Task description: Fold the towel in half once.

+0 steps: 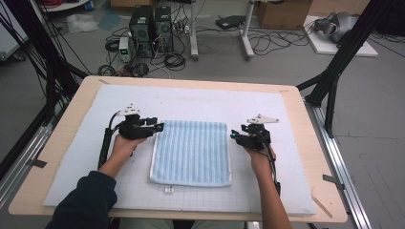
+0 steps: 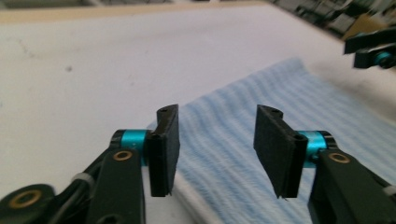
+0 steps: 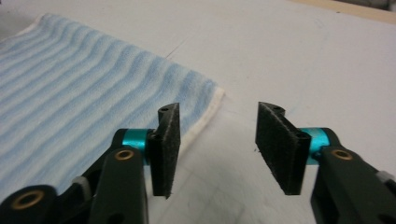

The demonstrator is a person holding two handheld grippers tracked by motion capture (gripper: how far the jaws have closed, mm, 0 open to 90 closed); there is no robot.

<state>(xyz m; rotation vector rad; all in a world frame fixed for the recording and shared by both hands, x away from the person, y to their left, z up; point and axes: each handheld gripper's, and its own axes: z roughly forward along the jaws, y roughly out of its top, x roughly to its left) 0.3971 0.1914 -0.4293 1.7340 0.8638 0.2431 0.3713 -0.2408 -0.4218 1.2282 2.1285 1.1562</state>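
Folded blue-striped towel [image 1: 192, 151] lies flat near the middle of the white mat [image 1: 86, 157] on the worktop [image 1: 62, 138], its near edge toward the person.

Left gripper [image 1: 157, 127] sits at the towel's far left corner, held low and pointing right across the mat. Jaws apart, nothing between the pads. In the left gripper view [image 2: 218, 149] the gap between them looks onto the towel's [image 2: 261, 107] striped surface and white hem; the pads look clear of the cloth, though the angle makes it hard to be sure how high above it they are.

Right gripper [image 1: 235, 136] sits just off the towel's right edge near the far right corner, pointing left. Jaws apart, nothing clamped. In the right gripper view [image 3: 215, 149] the towel's [image 3: 84, 93] corner lies just ahead of the left pad, and bare mat [image 3: 299, 60] shows between the pads and beyond.

Both hands [image 1: 125, 145] grip the tools from the near side; the left arm wears a dark sleeve [image 1: 88, 200]. The two grippers face each other across the towel's far edge, well apart. The towel is free of both tools, with no fold lifted.

Small white tag [image 1: 168, 190] lies on the mat just in front of the towel's near edge.
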